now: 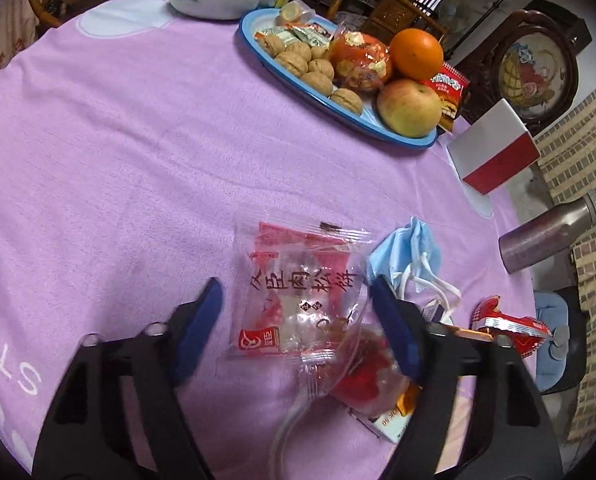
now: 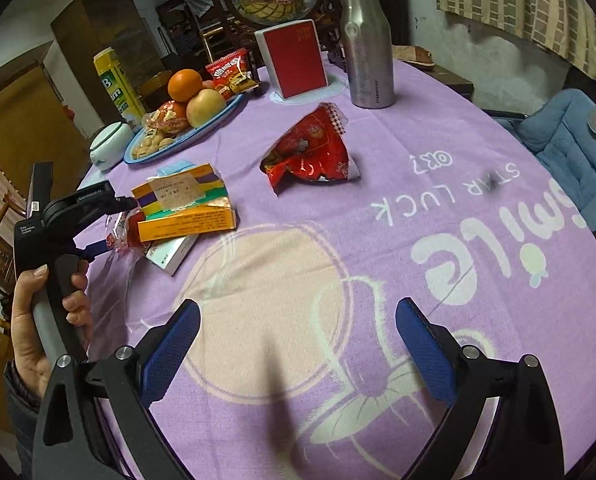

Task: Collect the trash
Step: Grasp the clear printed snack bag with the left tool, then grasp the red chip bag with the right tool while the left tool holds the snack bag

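left hand-held gripper [image 1: 295, 308] points down at the table [image 1: 137, 140], jaws partly open around a clear-and-red snack wrapper [image 1: 298, 292] that lies flat on the purple cloth. its right pad [image 1: 394, 332] touches or overlaps the wrapper's edge; the left pad sits just clear of it, so no firm grip is visible. crumpled clear plastic with red bits [image 1: 358, 376] sits under the right finger, on top of small cartons [image 1: 394, 420]. a blue face mask [image 1: 410, 252] lies just right of the wrapper and a red foil wrapper [image 1: 510, 328] further right.

right hand-held gripper [image 2: 298, 344] has its jaws wide apart, nothing between them, over bare cloth. ahead of it: a crumpled red snack bag [image 2: 310, 148] mid-table, and an orange carton stack [image 2: 185, 208] to the left beside the left gripper, whose handle a hand [image 2: 37, 320] holds.

blue fruit plate [image 1: 281, 80], steel bottle [image 2: 366, 40] and red-and-white box [image 2: 293, 56] stand at the far side.
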`<state>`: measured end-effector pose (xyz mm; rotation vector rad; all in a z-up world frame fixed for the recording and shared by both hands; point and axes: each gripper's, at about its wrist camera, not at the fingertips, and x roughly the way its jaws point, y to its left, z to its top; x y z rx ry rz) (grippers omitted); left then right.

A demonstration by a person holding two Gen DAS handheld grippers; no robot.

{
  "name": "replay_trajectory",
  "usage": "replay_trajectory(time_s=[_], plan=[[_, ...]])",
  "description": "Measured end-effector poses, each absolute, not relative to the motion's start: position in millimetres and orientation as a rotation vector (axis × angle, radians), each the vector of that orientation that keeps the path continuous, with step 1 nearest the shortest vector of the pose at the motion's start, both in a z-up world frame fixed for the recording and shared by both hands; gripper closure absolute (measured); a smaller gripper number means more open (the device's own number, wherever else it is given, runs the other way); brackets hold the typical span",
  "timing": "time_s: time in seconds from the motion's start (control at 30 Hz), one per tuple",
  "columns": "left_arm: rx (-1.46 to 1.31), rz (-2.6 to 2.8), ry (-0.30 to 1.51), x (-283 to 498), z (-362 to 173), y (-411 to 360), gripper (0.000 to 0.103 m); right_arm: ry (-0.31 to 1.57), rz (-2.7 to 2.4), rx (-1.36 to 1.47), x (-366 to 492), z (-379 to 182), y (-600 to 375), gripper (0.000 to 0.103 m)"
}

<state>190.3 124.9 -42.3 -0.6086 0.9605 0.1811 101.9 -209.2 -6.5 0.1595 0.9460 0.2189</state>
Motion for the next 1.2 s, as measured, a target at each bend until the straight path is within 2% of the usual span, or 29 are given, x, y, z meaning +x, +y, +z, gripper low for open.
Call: replay_trajectory(time_s=[0.13, 0.2, 0.3, 0.63, 1.0, 1.2], plan=[[-0.562, 0.207, 0.955, 192.4, -43.5, 120.5, 0.041, 0.957, 0.21, 0.179, 101.6, -10.6, -213.4, 0.007], [-0.53, 0.229, 0.962, 192.9, -43.2, 118.5, 0.064, 0.955, 0.212, 0.179, 100.5, -10.9, -213.8, 0.007], [-0.517, 0.261, 0.927, 185.8, -32.0, 118.5, 0.071, 0.95, 0.208, 0.173, 99.3, -10.4, -214.5, 0.007], [-0.478, 0.313, 0.729, 133.5, 34.4, 114.5, 0.071, 0.932, 0.17, 0.134, 122.4, -6.5, -216.7, 0.006], [-0.434, 0.234, 0.803, 143.9, 24.5, 89.8, 0.071, 0.893, 0.089, 0.078, 211.9, -1.2, -207.7, 0.006], [-0.437, 0.215, 0.837, 148.3, 16.9, 86.1, 0.071, 0.937, 0.134, 0.076, 249.9, -12.6, -196.8, 0.006]])
